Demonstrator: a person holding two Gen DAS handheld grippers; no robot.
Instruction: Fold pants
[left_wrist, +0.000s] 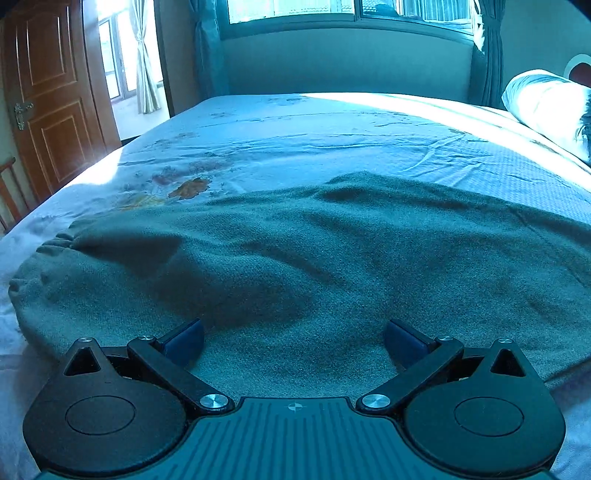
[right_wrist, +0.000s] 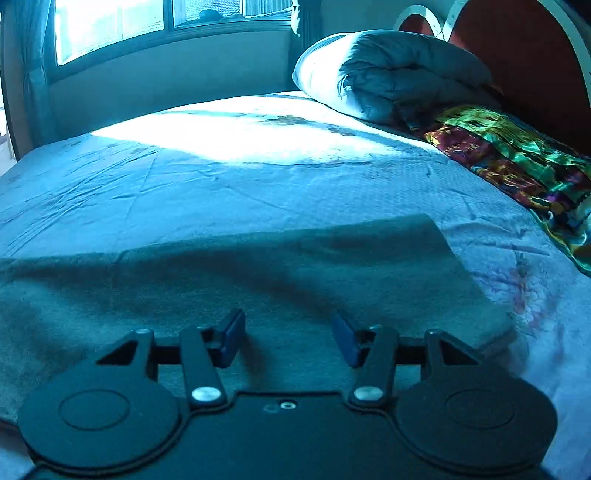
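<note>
On the bed (left_wrist: 332, 122), grey pants (left_wrist: 295, 258) spread flat, left tongs (left_wrist: 293, 339) and right tongs (right_wrist: 290, 338) agape above them

we see a bedroom washed in blue light. a wide bed (left_wrist: 332, 147) fills the middle, its pale sheet (right_wrist: 184, 184) creased and printed with faded leaves. sunlight falls in a bright patch (right_wrist: 240, 136) across the far side. behind the bed runs a long window (left_wrist: 347, 11) above a plain wall (left_wrist: 347, 62), with curtains (left_wrist: 207, 48) at each end. to the left stands a brown panelled door (left_wrist: 51, 96) beside a bright opening. at the right, a rolled quilt (right_wrist: 388, 74) lies against a red headboard (right_wrist: 524, 62), next to a shiny multicoloured cloth (right_wrist: 517, 158).
</note>
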